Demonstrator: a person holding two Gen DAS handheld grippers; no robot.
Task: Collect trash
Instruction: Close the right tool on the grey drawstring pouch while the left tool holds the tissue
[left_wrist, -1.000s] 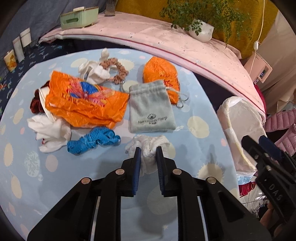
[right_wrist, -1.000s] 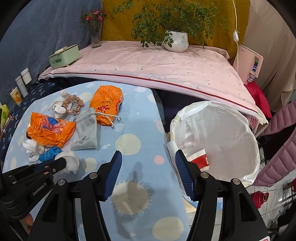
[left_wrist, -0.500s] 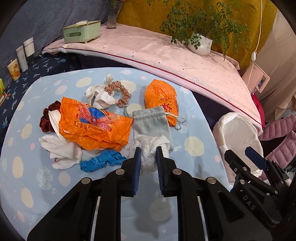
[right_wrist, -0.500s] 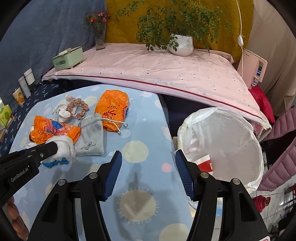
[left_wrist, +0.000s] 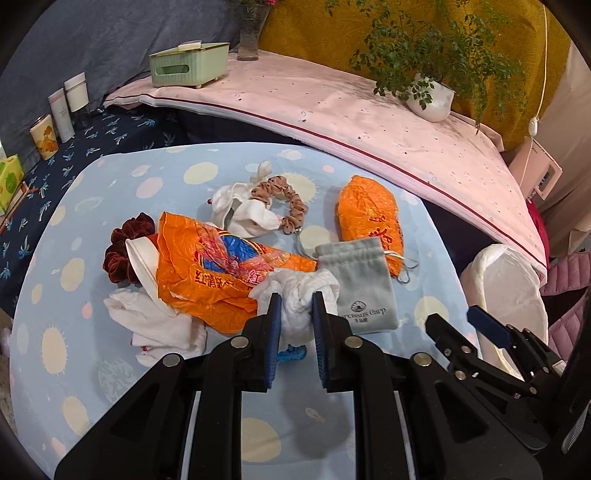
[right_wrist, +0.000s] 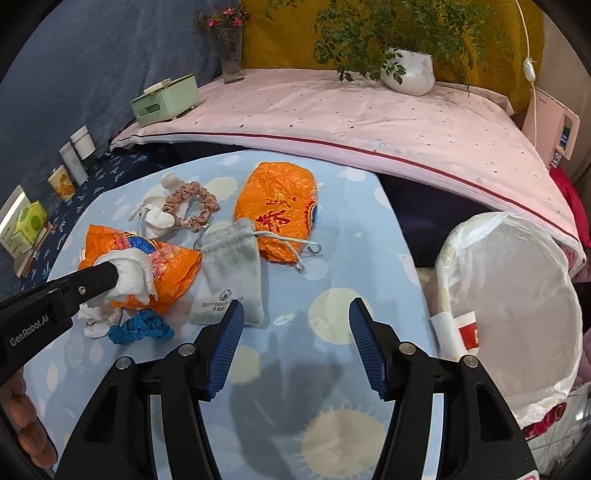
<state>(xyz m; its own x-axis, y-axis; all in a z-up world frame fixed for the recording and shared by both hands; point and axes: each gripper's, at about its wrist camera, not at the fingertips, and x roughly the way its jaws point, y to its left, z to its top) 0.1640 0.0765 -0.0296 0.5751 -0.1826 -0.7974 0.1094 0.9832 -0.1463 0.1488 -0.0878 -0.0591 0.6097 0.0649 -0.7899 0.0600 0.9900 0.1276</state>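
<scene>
Left wrist view shows the left claw (left_wrist: 294, 306) clamped on a crumpled white tissue wad (left_wrist: 297, 295), its two blue pads pressing the wad from both sides and holding it above the desk (left_wrist: 122, 373), which wears a light blue cloth with pale dots. Taking the grey drawstring pouch (left_wrist: 360, 284) as the landmark: the held wad sits just to the left of the pouch, overlapping its near left corner in this view. A large crumpled orange wrapper (left_wrist: 214, 273) lies left of the pouch, with a dark red scrunchie (left_wrist: 123, 251) and a white paper cup (left_wrist: 142, 264) at its far left end. A second orange wrapper (left_wrist: 371, 221) lies just behind the pouch, touching its drawstring. A brown spotted scrunchie (left_wrist: 288, 205) and a white rag (left_wrist: 240, 212) lie behind and left of the pouch. More white tissue (left_wrist: 159, 326) rests on the desk left of the pouch and nearer the camera, and a blue scrap (left_wrist: 291, 352) peeks out below the held wad

Right wrist view shows the right claw (right_wrist: 295, 332) with its pads well apart and nothing between them, hanging over bare cloth just right of the pouch's near end. A white bin bag (right_wrist: 517, 291) stands off the desk's edge, well to the right of the pouch
</scene>
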